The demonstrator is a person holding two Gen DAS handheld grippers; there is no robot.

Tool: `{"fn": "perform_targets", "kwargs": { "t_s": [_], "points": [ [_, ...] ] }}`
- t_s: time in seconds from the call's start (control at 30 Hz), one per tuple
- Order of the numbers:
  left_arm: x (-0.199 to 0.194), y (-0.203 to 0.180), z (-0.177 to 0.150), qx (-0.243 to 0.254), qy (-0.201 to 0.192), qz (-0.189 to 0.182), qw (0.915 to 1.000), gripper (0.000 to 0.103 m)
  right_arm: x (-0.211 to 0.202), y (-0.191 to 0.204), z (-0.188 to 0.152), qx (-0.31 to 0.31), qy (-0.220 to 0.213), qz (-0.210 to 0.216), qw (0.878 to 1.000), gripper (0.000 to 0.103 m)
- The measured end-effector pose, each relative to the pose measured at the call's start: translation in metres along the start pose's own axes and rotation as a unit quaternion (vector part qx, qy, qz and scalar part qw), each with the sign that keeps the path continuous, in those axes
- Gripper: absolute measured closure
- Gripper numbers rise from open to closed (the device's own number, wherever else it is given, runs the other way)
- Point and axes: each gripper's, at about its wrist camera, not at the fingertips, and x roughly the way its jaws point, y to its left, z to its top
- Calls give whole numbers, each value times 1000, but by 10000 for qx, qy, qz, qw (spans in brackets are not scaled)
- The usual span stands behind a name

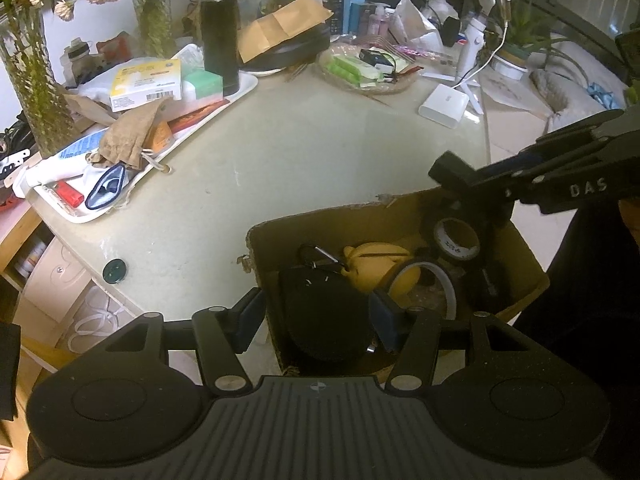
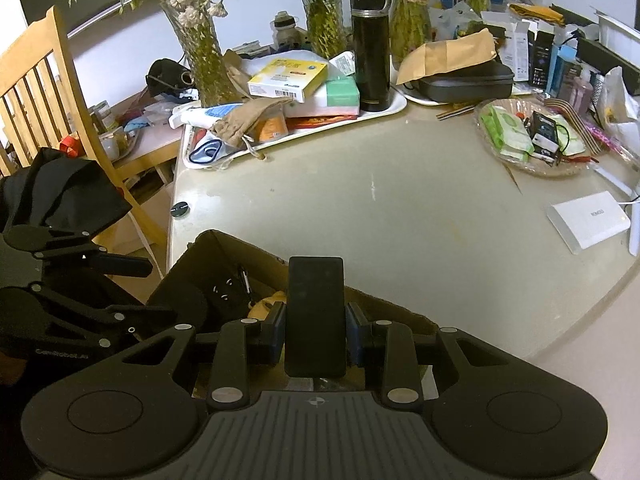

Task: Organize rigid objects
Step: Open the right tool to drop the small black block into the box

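Observation:
An open cardboard box (image 1: pixel 400 202) stands at the table's near edge. Inside lie a black pouch (image 1: pixel 324 312), a yellow object (image 1: pixel 376 268), a black tape roll (image 1: pixel 456 236) and a clear tape roll (image 1: pixel 424 284). My left gripper (image 1: pixel 318 320) straddles the box's left wall, one finger outside and one inside, shut on the wall and the pouch. My right gripper (image 2: pixel 316 320) is shut on a flat black rectangular device (image 2: pixel 316 312), held upright above the box (image 2: pixel 224 248). In the left wrist view that device (image 1: pixel 450 172) hangs over the box's far rim.
A white tray (image 1: pixel 244 88) with boxes, a brown bag and a black thermos (image 1: pixel 219 28) fills the far left. A woven basket (image 1: pixel 368 84) and a white box (image 1: pixel 443 105) sit at the far right. A dark round cap (image 1: pixel 115 271) lies near the table's left edge. A wooden chair (image 2: pixel 44 80) stands left.

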Motion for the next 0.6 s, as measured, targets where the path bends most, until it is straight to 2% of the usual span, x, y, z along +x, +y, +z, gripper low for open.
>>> {"fn": "perform_targets", "kwargs": {
  "t_s": [0.03, 0.1, 0.17, 0.23, 0.3, 0.37, 0.43, 0.6],
  "points": [
    [0, 0, 0, -4, -5, -4, 10000, 47, 3, 1, 0, -40, 65, -4, 10000, 69],
    [0, -1, 0, -4, -24, -11, 10000, 47, 8, 3, 1, -166, 146, -115, 9997, 57],
    [-1, -1, 1, -2, -51, -16, 10000, 47, 10, 5, 0, -269, 118, -285, 9992, 28],
    [-1, -1, 1, -5, -68, -17, 10000, 47, 10, 5, 1, -302, 47, -376, 9988, 18],
    [-2, 0, 2, -7, -78, -19, 10000, 47, 9, 3, 1, -236, -13, -407, 9989, 13],
    [-2, -1, 2, -15, -86, -10, 10000, 47, 6, 0, 2, -151, -73, -465, 9988, 3],
    [-3, -1, 3, -17, -101, -4, 9999, 47, 3, -2, 2, -119, -119, -531, 9984, 0],
    [-7, -4, 4, -7, -194, 64, 9998, 47, -3, -2, 0, -68, -133, -685, 9975, 0]
  ]
}}
